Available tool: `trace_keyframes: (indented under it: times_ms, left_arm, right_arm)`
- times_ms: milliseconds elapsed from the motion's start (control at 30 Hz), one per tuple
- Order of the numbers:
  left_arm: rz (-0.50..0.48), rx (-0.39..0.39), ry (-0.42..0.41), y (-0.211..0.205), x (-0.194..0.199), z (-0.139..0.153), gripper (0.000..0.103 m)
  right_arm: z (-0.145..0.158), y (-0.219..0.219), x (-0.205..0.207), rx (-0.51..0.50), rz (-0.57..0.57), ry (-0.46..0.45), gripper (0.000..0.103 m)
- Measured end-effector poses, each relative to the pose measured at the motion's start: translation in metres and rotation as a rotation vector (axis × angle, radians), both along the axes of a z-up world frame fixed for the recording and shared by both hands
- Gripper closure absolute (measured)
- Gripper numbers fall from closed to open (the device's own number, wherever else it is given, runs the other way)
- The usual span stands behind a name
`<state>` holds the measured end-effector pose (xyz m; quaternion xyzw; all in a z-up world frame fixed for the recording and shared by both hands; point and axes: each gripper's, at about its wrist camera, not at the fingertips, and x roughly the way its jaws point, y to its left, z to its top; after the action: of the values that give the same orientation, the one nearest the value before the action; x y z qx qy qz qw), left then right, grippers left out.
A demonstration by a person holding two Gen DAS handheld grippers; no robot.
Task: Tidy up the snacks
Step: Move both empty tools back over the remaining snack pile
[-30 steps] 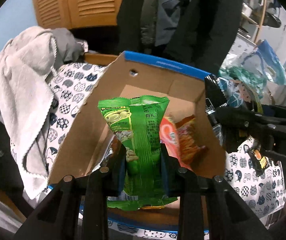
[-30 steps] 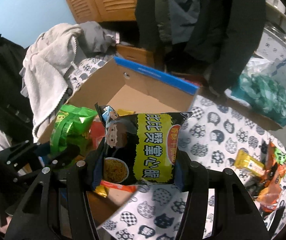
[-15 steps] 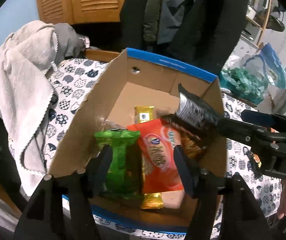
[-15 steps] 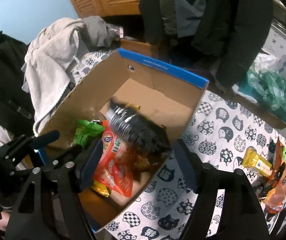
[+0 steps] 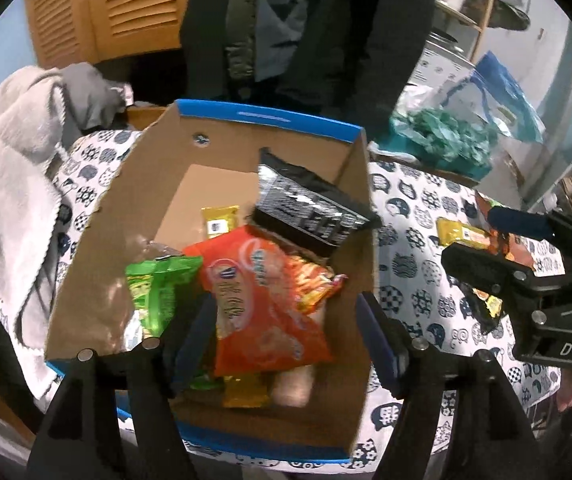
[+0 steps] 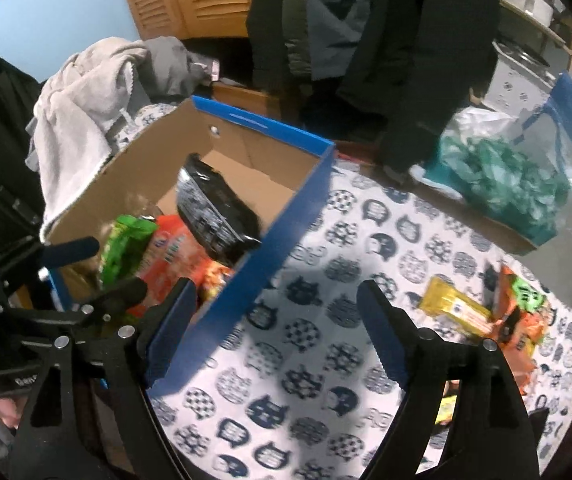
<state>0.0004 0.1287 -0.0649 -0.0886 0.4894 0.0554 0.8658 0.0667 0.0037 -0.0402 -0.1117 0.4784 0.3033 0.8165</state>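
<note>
A cardboard box [image 5: 150, 184] with blue edges stands on the cat-print tablecloth and also shows in the right wrist view [image 6: 286, 216]. In it lie a green bag [image 5: 158, 292], an orange bag [image 5: 258, 304], a black bag [image 5: 306, 208] leaning on the right wall, and a small yellow packet [image 5: 218, 220]. My left gripper [image 5: 286, 332] is open and empty over the box's near side. My right gripper [image 6: 274, 328] is open and empty over the cloth, right of the box. Loose snacks lie at the right: a yellow bar [image 6: 458, 312] and orange packets [image 6: 518, 312].
A grey towel [image 5: 10, 184] hangs left of the box. Dark coats [image 6: 366, 20] hang behind. A clear bag with green contents [image 6: 502, 176] sits at the back right. The tablecloth [image 6: 326, 360] lies between the box and the loose snacks.
Both grippers have let go: the green bag and the black bag dropped into the box. Both grippers opened wide and the right one moved right, away from the box.
</note>
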Motion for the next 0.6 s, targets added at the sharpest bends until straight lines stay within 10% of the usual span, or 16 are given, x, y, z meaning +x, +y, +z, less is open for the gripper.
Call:
trace_keyframes:
  times_ms: [600]
  left_arm:
    - [-0.166,0.046,-0.016,-0.078,0.018,0.01,0.025]
  right_arm:
    - [-0.002,-0.1,0.002,-0.044,-0.114,-0.062,0.02]
